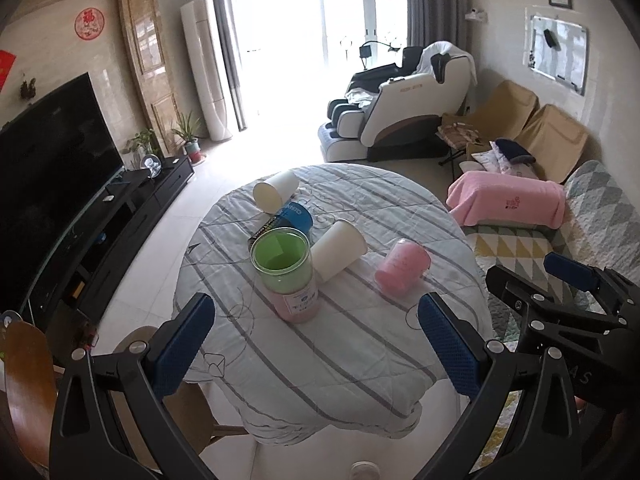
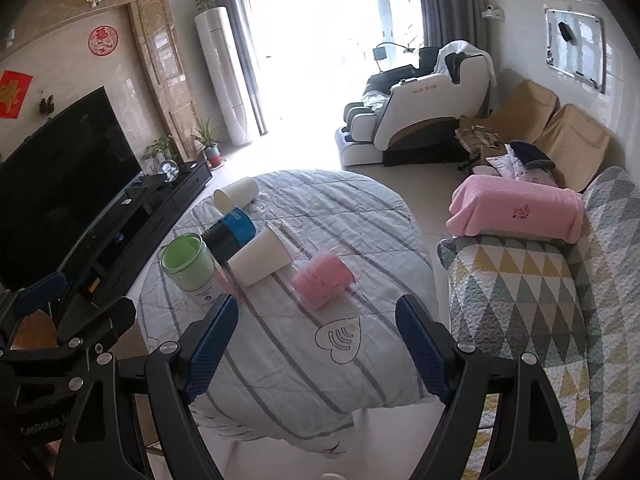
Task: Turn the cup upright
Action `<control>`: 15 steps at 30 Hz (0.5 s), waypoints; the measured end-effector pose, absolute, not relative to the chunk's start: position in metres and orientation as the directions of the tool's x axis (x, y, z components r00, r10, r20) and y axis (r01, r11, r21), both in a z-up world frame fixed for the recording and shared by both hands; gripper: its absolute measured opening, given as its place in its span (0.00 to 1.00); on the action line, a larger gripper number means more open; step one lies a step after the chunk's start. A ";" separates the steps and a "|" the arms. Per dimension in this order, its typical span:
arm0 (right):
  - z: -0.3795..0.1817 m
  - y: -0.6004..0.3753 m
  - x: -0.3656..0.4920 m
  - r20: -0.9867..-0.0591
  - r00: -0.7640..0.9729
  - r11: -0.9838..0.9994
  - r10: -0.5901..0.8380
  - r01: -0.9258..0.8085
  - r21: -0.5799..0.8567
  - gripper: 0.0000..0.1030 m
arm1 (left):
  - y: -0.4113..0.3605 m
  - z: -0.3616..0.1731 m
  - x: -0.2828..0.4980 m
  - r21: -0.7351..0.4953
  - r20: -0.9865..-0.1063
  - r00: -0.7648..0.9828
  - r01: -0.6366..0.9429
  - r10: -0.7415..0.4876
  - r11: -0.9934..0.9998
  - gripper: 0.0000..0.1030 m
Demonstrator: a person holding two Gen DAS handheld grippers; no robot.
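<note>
Nothing looks done yet: both the left gripper and the right gripper hover short of the striped quilted tablecloth, jaws spread wide and holding nothing. In the right wrist view, the translucent pink plastic cup lies on its side at 12 o'clock from the right gripper, mouth toward 5 o'clock. A white paper cup lies beside it at 10 o'clock, another white paper cup beyond; the green-lined glass jar stands upright. Approach, grasp and righting remain.

Round table draped in striped quilt; ahead of left gripper: upright green-pink jar, toppled pink cup, two toppled white paper cups, blue-black can.
</note>
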State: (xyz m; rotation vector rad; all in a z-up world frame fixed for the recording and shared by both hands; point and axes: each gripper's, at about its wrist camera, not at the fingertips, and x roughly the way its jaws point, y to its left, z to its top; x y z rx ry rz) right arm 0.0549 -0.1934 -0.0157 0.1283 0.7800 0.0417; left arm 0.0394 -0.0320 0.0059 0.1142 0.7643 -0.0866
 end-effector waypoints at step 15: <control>-0.013 -0.196 0.076 -0.690 0.715 0.992 0.114 -0.048 0.114 0.80 | -0.030 0.006 0.049 0.078 -0.680 0.733 0.072 0.000 0.994 1.00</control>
